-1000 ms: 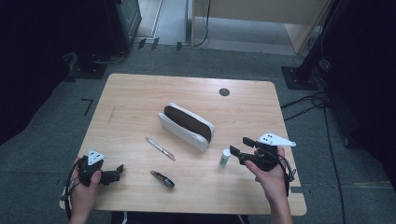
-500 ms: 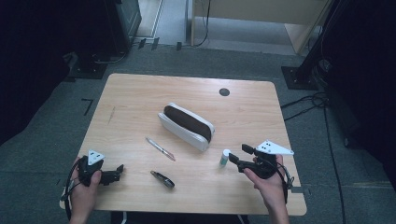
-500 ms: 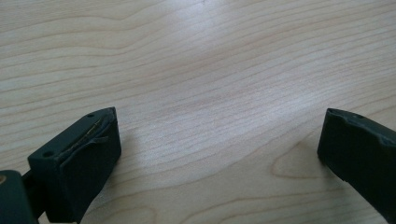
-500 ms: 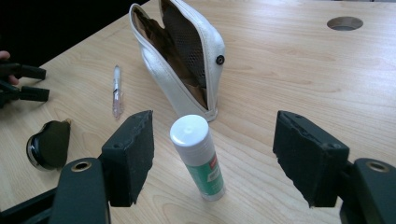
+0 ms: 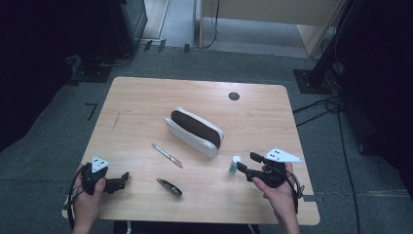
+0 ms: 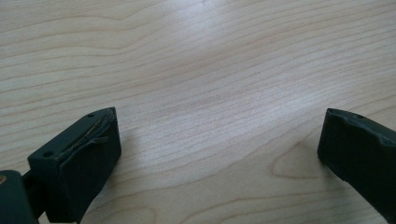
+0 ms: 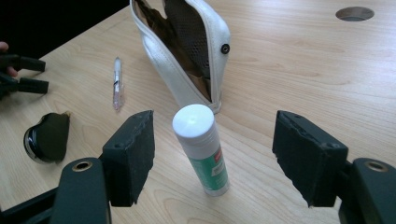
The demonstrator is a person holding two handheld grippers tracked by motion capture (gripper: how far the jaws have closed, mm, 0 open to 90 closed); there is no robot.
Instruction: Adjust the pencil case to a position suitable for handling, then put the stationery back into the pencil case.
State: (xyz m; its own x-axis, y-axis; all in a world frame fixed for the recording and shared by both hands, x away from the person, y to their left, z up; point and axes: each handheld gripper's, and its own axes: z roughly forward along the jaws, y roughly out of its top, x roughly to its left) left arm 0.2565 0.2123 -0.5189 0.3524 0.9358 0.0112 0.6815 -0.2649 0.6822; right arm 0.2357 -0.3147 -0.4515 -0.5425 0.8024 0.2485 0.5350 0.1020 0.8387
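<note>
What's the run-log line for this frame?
right gripper: open, jaws either side of upright glue stick | left gripper: open, idle | pouch: open | pen: on table

My light wooden desk [image 5: 146, 97] sits on grey carpet [image 5: 48, 161], a round cable hole [image 5: 234, 96] near its far edge. Dark stands [image 5: 311, 78] and black cables [image 5: 336, 105] crowd the dim surroundings.

- Glue stick [image 7: 201, 148] is carrying a green label with a small red patch and white print on it; the letters are showing too small and blurred to read.
- Nothing readable is showing on the white pouch [image 7: 187, 51], the pen [image 7: 116, 84] or the table [image 7: 303, 70].
- No numbers or signs are showing in the high view or the left gripper view.
</note>
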